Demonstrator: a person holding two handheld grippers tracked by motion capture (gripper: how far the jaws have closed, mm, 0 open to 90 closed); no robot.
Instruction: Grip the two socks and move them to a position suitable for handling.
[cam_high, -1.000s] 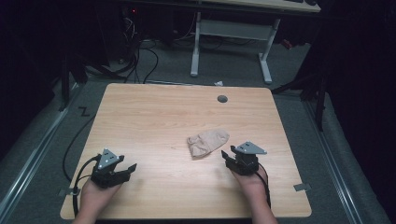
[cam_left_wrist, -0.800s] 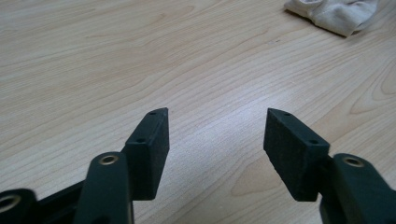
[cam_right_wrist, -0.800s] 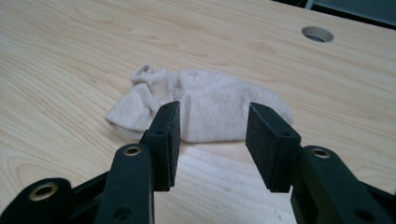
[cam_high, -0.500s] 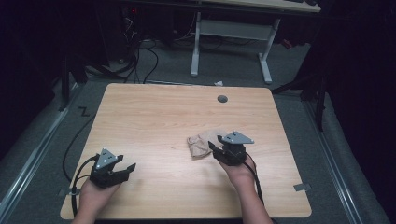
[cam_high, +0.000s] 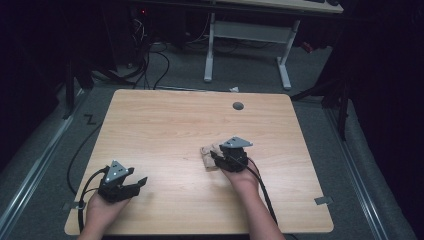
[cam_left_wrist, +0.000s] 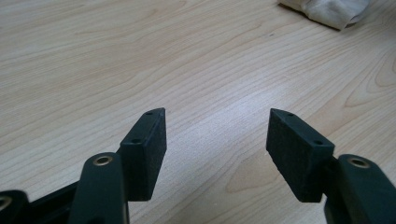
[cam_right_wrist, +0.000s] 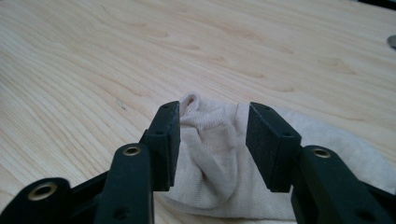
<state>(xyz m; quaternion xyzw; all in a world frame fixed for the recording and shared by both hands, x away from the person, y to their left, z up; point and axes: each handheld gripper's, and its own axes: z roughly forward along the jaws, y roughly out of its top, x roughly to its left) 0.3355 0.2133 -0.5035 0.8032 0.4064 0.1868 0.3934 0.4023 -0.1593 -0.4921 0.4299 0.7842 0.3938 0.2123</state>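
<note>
Held the left gripper low over the near left part of the table, jaws spread wide with nothing between them and bare wood below; probably parked there to stay out of the way while the other hand worked. Aimed it across the boards toward the sock, which lay farther off and to the right. Brought the right gripper down a little right of the table's middle, straddling the near end of the sock, its jaws broadly open and just then closing a little, with a raised fold of cloth between the fingers but not visibly pinched. Seemed set that way to catch the bunched ridge rather than the flat part, since a ridge gives the pads something to bite on. Could not tell for sure whether either pad touched the fabric yet. Looked like a short, cream-coloured ankle sock of soft ribbed knit, crumpled and lying on its side, rumpled into a hump at the grasped end and flatter toward the right. Lay on pale wood, well clear of every edge. Farther back, showed a small round grey plug near the far edge, well apart from the sock, and beyond the table dark floor with cables and the white legs of a desk.
</note>
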